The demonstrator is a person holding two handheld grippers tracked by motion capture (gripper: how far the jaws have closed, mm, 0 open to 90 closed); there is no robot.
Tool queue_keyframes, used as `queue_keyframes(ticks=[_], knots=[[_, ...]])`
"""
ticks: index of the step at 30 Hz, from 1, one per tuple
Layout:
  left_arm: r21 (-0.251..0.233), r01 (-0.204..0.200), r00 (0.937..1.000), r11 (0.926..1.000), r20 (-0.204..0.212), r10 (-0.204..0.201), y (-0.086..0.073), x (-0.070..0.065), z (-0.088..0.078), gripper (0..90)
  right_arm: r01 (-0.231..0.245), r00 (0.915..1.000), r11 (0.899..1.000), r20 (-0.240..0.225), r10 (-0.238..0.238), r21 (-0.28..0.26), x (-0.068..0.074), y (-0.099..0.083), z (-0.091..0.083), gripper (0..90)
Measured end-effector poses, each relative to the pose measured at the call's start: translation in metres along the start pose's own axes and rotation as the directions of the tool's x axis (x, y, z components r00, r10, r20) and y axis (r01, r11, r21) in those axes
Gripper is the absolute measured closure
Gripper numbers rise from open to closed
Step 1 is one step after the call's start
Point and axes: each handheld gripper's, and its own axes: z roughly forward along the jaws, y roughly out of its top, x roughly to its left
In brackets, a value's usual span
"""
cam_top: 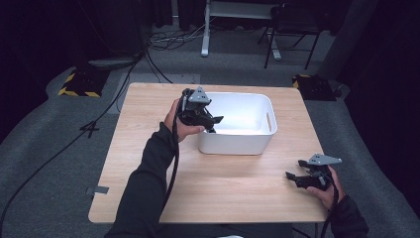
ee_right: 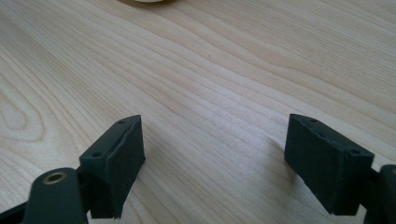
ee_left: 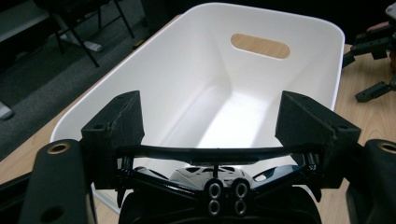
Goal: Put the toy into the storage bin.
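Note:
A white plastic bin point(cam_top: 237, 144) with a slot handle stands on the wooden table point(cam_top: 148, 163), right of centre toward the back. My left gripper point(cam_top: 215, 124) hovers over the bin's left rim, open, jaws pointing into it. In the left gripper view the jaws point(ee_left: 212, 116) stand wide apart over the bin's bare white inside point(ee_left: 187, 60), with nothing between them. My right gripper point(cam_top: 295, 168) is held low near the table's front right corner, open. In the right gripper view its jaws point(ee_right: 212, 144) frame bare wood point(ee_right: 210, 70).
The right gripper point(ee_left: 373, 88) appears beyond the bin's far wall in the left gripper view. Behind the table are a black chair point(cam_top: 292, 25), a white desk leg point(cam_top: 205, 29) and cables on the grey floor point(cam_top: 158, 42). Striped weights point(cam_top: 79, 84) lie back left.

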Motion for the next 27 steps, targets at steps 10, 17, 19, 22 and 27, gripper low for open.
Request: queue_keyframes(ticks=[10,17,19,22,27], knots=[[0.061,-0.005,0.9999,0.9981,-0.01,0.005,-0.004,0.001,0.013,24.2,0.002,1.0,1.0,0.0,-0.002,-0.001,0.0,0.0,0.0,20.0],[0.091,-0.004,0.9999,0.9958,-0.015,0.006,-0.006,-0.001,0.019,24.1,-0.003,1.0,1.0,-0.001,0.003,0.0,0.001,0.0,0.0,20.0],[0.096,-0.004,0.9998,0.9954,-0.017,0.006,-0.006,-0.001,0.02,24.1,-0.001,1.0,1.0,-0.002,0.001,0.0,0.001,0.0,0.0,20.0],[0.105,-0.008,0.9997,0.9944,-0.022,0.01,-0.007,-0.001,0.021,24.1,0.0,1.0,1.0,-0.001,0.0,0.001,0.0,0.0,0.0,20.0],[0.129,-0.002,0.9995,0.9916,-0.032,0.006,-0.007,-0.001,0.025,24.1,0.0,1.0,1.0,-0.001,0.0,0.001,0.0,0.0,0.0,20.0]])
